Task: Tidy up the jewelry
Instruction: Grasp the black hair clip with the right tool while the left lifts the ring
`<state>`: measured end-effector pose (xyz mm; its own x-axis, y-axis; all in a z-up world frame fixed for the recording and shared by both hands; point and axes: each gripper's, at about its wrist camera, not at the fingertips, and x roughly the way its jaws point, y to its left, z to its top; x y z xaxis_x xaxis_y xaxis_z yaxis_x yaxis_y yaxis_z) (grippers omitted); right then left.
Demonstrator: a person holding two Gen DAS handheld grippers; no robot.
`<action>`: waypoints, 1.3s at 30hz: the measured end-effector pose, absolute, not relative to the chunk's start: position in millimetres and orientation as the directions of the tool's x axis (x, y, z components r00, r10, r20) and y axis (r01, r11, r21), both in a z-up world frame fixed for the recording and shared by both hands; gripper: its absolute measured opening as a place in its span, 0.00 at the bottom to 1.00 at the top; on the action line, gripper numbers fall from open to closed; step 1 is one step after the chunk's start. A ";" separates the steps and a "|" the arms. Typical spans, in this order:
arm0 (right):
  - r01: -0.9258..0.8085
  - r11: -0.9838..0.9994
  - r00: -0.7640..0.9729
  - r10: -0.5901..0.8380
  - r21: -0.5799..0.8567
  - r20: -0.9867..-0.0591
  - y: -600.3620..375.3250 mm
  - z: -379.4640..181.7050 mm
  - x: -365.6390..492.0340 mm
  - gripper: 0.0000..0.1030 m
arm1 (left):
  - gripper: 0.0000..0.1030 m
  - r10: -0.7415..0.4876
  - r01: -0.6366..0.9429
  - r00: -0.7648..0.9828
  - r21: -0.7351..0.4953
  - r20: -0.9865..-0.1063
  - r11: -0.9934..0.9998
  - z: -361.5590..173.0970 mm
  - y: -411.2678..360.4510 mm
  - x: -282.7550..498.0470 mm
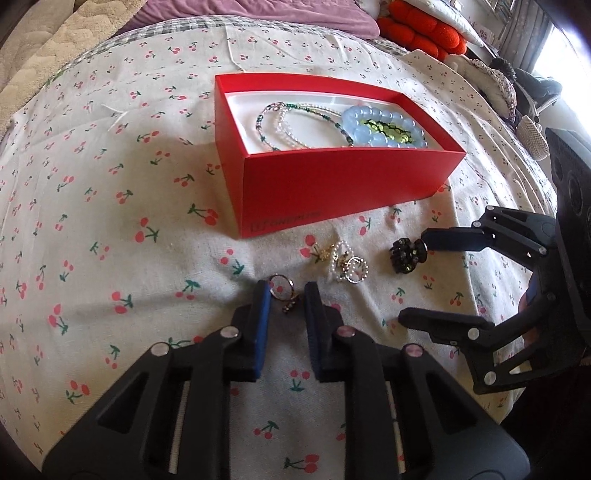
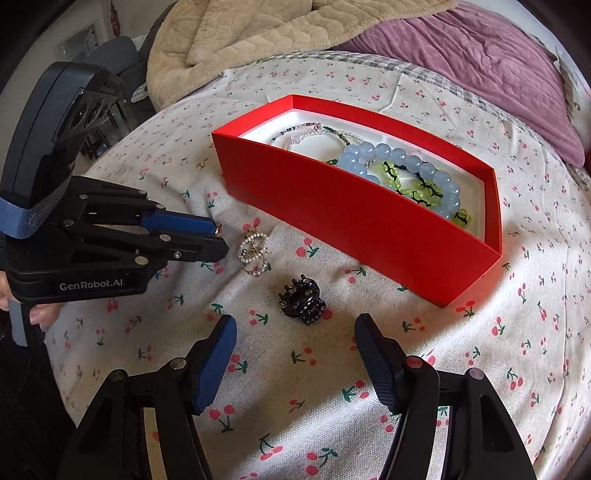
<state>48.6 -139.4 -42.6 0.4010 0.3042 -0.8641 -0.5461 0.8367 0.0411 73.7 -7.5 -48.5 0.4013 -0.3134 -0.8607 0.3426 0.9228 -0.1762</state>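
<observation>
A red box (image 1: 332, 184) (image 2: 369, 218) lies on the cherry-print bedspread, holding a blue bead bracelet (image 1: 384, 127) (image 2: 406, 166), a green bracelet and thin bead necklaces (image 1: 280, 122). In front of it lie a gold ring (image 1: 281, 286), pearl earrings (image 1: 347, 264) (image 2: 255, 253) and a black hair claw (image 1: 408, 254) (image 2: 303, 299). My left gripper (image 1: 286, 295) (image 2: 218, 240) is narrowly open, its fingers on either side of the ring. My right gripper (image 2: 295, 343) (image 1: 413, 277) is wide open, just short of the hair claw.
A beige blanket (image 2: 258, 33) and a purple quilt (image 2: 480, 62) lie at the back of the bed. Orange cushions (image 1: 421, 29) and a hat sit at the far right. The bed edge drops off at the left of the right wrist view.
</observation>
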 end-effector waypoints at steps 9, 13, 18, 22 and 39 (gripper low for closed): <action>-0.541 0.840 0.405 0.299 0.037 -0.864 -142.7 -44.7 52.4 0.57 | 0.13 -0.280 0.354 0.395 -0.136 -0.875 0.925 -46.1 -5.8 71.3; -0.534 0.845 0.409 0.293 0.033 -0.864 -142.1 -44.4 55.0 0.49 | 0.12 -0.275 0.349 0.395 -0.134 -0.877 0.927 -44.9 -3.2 69.6; -0.530 0.848 0.410 0.289 0.032 -0.865 -139.4 -44.0 58.0 0.40 | 0.12 -0.273 0.350 0.391 -0.132 -0.879 0.927 -43.5 -0.2 66.4; -0.534 0.845 0.408 0.288 0.029 -0.866 -136.7 -43.7 58.2 0.35 | 0.13 -0.267 0.372 0.396 -0.112 -0.879 0.921 -44.6 -1.4 63.7; -0.541 0.841 0.397 0.273 0.017 -0.876 -134.8 -38.8 55.6 0.26 | 0.27 -0.272 0.370 0.369 -0.128 -0.889 0.920 -42.5 2.9 63.0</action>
<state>55.6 -134.8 -38.8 0.3967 0.2731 -0.8764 -0.5410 0.8408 0.0171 63.0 2.9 -42.5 0.3689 -0.2716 -0.8889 0.3698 0.9203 -0.1278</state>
